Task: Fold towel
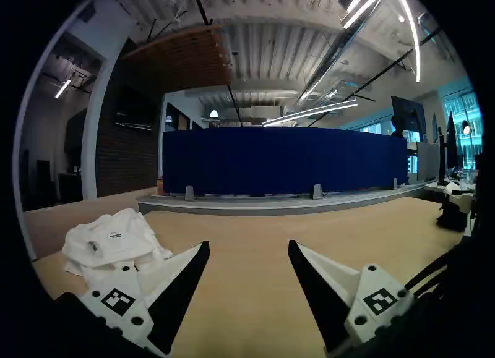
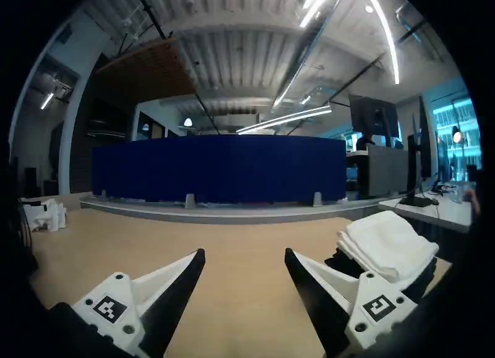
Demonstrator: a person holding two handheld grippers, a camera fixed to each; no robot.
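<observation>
White, black-lined tongs (image 1: pixel 248 243), square markers (image 1: pixel 117 301)

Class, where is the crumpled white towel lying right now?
In the left gripper view, the crumpled white towel lies on the wooden table, lower left, close beside the left gripper.

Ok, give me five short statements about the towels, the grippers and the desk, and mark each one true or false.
1. The left gripper is open and holds nothing. True.
2. In the left gripper view, the crumpled towel pile lies to the right of the fingers. False: it lies to their left, on the table.
3. In the right gripper view, folded white towels sit in a stack at the right. True.
4. The right gripper is shut on a towel. False: it is open, with nothing between its fingers.
5. The partition behind the table is red. False: it is dark blue.
</observation>
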